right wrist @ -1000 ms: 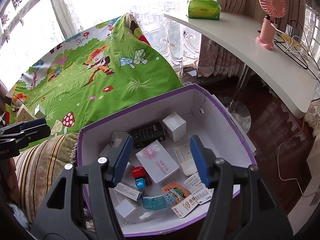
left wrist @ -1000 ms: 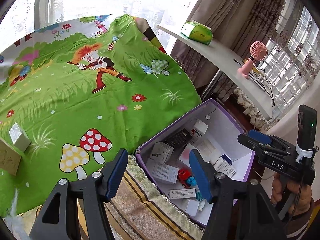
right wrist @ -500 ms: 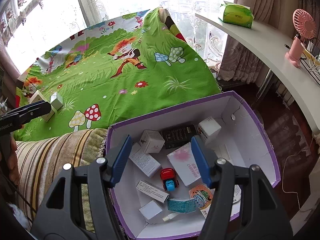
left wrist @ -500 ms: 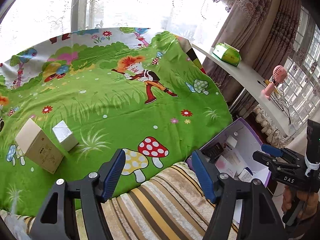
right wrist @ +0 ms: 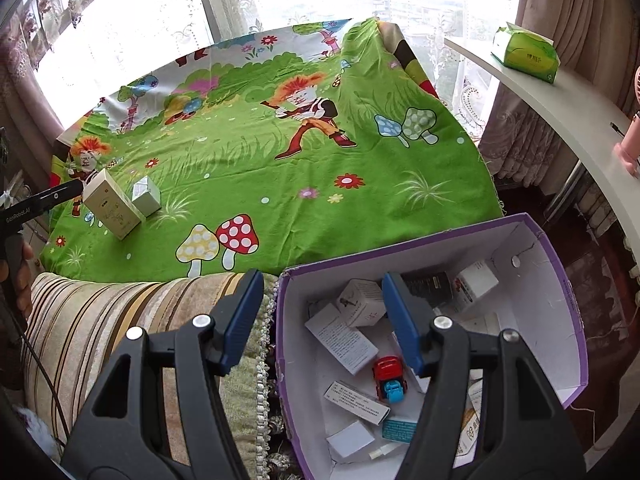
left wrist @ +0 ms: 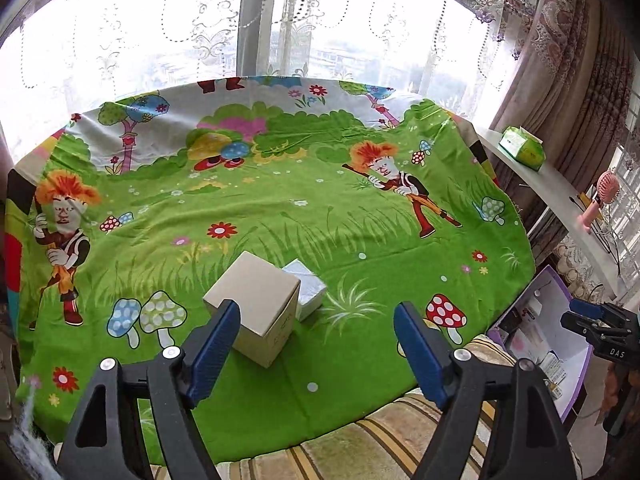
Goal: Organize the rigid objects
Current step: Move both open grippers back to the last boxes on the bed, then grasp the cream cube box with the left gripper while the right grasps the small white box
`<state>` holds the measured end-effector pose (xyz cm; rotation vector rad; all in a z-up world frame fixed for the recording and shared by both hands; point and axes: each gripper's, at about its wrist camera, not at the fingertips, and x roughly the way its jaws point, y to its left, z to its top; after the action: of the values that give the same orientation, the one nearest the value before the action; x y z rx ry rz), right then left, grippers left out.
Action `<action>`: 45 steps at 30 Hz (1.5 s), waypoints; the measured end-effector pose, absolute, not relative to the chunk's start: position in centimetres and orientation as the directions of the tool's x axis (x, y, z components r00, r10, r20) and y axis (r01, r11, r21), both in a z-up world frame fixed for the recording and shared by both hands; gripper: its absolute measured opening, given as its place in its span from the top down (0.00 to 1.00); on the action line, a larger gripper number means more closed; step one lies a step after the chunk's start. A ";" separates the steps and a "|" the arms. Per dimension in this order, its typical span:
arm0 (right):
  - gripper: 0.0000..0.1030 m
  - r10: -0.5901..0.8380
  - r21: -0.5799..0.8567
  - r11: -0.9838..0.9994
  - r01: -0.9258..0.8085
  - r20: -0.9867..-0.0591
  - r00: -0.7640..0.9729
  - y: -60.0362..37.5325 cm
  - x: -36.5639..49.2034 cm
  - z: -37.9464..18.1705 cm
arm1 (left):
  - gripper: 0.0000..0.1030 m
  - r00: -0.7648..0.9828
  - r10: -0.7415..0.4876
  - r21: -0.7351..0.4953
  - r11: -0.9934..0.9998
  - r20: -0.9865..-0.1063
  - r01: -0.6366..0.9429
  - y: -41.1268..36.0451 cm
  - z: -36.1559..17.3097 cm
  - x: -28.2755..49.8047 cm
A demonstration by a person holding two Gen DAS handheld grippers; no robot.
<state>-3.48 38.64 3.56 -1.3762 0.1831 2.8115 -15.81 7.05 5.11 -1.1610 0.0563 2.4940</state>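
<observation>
The tan carton (left wrist: 256, 307) stands on the green cartoon sheet (left wrist: 280, 208) with the small white box (left wrist: 306, 287) touching its far side; a second ago both sat at the far left edge of the left wrist view, and now they lie just ahead of the left gripper (left wrist: 316, 346). Its jaws are opening, wider than before, with nothing between them. The purple box (right wrist: 560, 280) of small cartons and a red toy car (right wrist: 388, 376), centred under the right gripper (right wrist: 320, 320) a second ago, has slid to the right half of its view. That gripper's fingers stand apart and empty, straddling the box's left wall, tilted downward over a striped cushion (right wrist: 120, 320). Both tools are hand-held. Behind stand a lace-curtained window (left wrist: 280, 40) and a curved white shelf (right wrist: 560, 100) bearing a green tissue pack (right wrist: 524, 52).
</observation>
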 end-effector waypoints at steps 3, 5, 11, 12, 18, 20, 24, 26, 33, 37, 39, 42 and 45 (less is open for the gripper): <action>0.36 -0.069 0.105 -0.994 -0.023 -0.790 -0.609 37.1 -4.6 3.6 | 0.19 -0.592 0.300 -0.072 -0.923 -0.748 -0.377 6.4 4.8 -16.4; 0.36 -0.078 0.096 -0.995 0.002 -0.790 -0.608 36.1 -5.4 3.7 | 0.19 -0.579 0.300 -0.056 -0.914 -0.758 -0.401 6.2 4.4 -16.9; 0.36 -0.114 0.087 -0.993 0.075 -0.792 -0.600 32.9 -8.0 3.9 | 0.19 -0.539 0.258 -0.023 -0.915 -0.801 -0.404 5.6 2.1 -18.5; 0.36 -0.119 0.084 -0.993 0.087 -0.793 -0.598 32.3 -8.4 3.9 | 0.19 -0.529 0.263 -0.031 -0.913 -0.807 -0.407 5.5 1.6 -18.8; 0.36 -0.167 0.086 -0.983 0.165 -0.803 -0.572 28.8 -11.1 3.2 | 0.19 -0.514 0.278 -0.050 -0.910 -0.812 -0.412 5.2 0.3 -19.9; 0.36 -0.180 0.090 -0.978 0.186 -0.811 -0.557 27.6 -12.0 2.7 | 0.19 -0.513 0.281 -0.055 -0.910 -0.811 -0.412 5.1 0.1 -20.4; 0.36 -0.211 0.097 -0.968 0.234 -0.819 -0.534 25.2 -13.7 1.9 | 0.34 -0.494 0.321 -0.101 -0.902 -0.808 -0.420 4.8 -0.2 -20.7; 0.36 -0.222 0.096 -0.962 0.255 -0.820 -0.527 23.9 -14.5 1.5 | 0.41 -0.494 0.321 -0.103 -0.903 -0.808 -0.417 4.7 -0.2 -20.6; 0.37 -0.260 0.098 -0.941 0.324 -0.822 -0.506 19.3 -16.9 0.5 | 0.43 -0.540 0.274 -0.085 -0.934 -0.796 -0.348 3.3 0.1 -20.3; 0.37 -0.261 0.085 -0.931 0.354 -0.834 -0.486 16.9 -18.5 -0.5 | 0.43 -0.566 0.243 -0.094 -0.955 -0.787 -0.280 1.6 0.2 -20.4; 0.37 -0.255 0.079 -0.929 0.361 -0.843 -0.474 16.0 -19.2 -1.1 | 0.43 -0.578 0.233 -0.099 -0.962 -0.782 -0.253 0.9 0.3 -20.4; 0.37 -0.249 0.076 -0.930 0.359 -0.849 -0.465 15.1 -20.2 -1.8 | 0.43 -0.586 0.222 -0.111 -0.969 -0.779 -0.219 0.1 0.3 -20.3; 0.37 -0.240 0.069 -0.930 0.362 -0.859 -0.453 14.2 -21.1 -2.5 | 0.43 -0.585 0.211 -0.121 -0.974 -0.783 -0.190 -0.3 0.1 -20.4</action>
<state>-21.06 14.23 -2.50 -1.7489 -0.2207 3.0210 -20.42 -0.29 0.06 -1.2956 -0.0351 2.6115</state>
